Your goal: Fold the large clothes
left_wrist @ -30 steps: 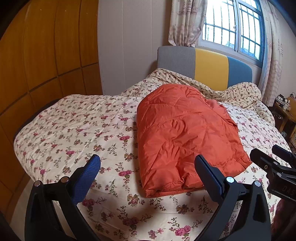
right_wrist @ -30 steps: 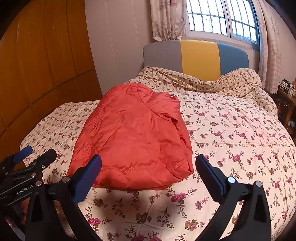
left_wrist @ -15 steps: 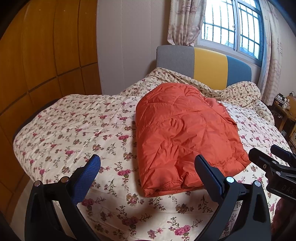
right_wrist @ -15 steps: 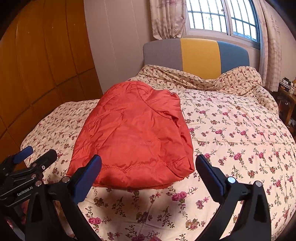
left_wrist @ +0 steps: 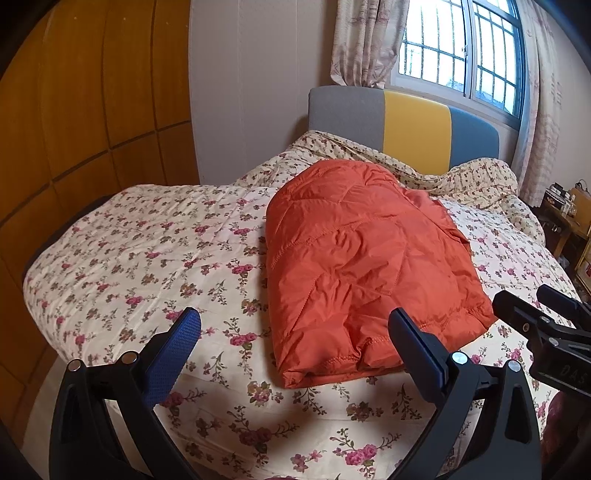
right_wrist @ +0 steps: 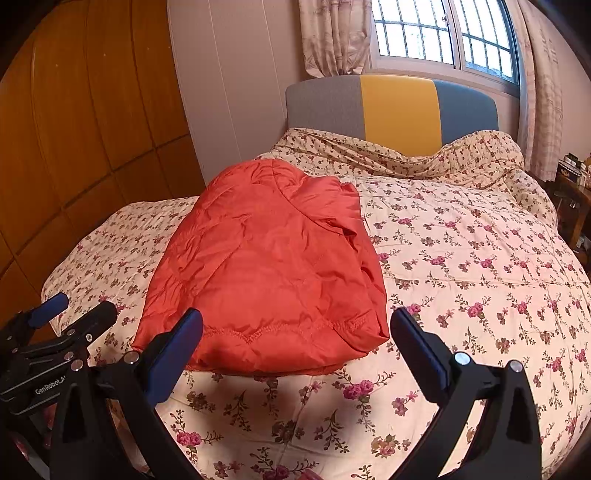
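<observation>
An orange quilted puffer jacket (left_wrist: 362, 258) lies folded into a long block on the floral bedspread (left_wrist: 147, 258), its hem end nearest me. It also shows in the right wrist view (right_wrist: 269, 273). My left gripper (left_wrist: 295, 332) is open and empty, held above the bed just short of the jacket's near left corner. My right gripper (right_wrist: 295, 332) is open and empty, just short of the jacket's near hem. Each gripper shows at the edge of the other's view: the right one (left_wrist: 546, 332) and the left one (right_wrist: 55, 332).
A grey, yellow and blue headboard (right_wrist: 395, 110) stands at the far end under a barred window (right_wrist: 443, 33) with curtains. Wooden wardrobe panels (left_wrist: 74, 110) line the left. A cluttered side table (left_wrist: 569, 214) stands at the right of the bed.
Both grippers have drifted slightly, and the jacket sits a little differently in each view. The jacket itself has not moved and both grippers stay open.
</observation>
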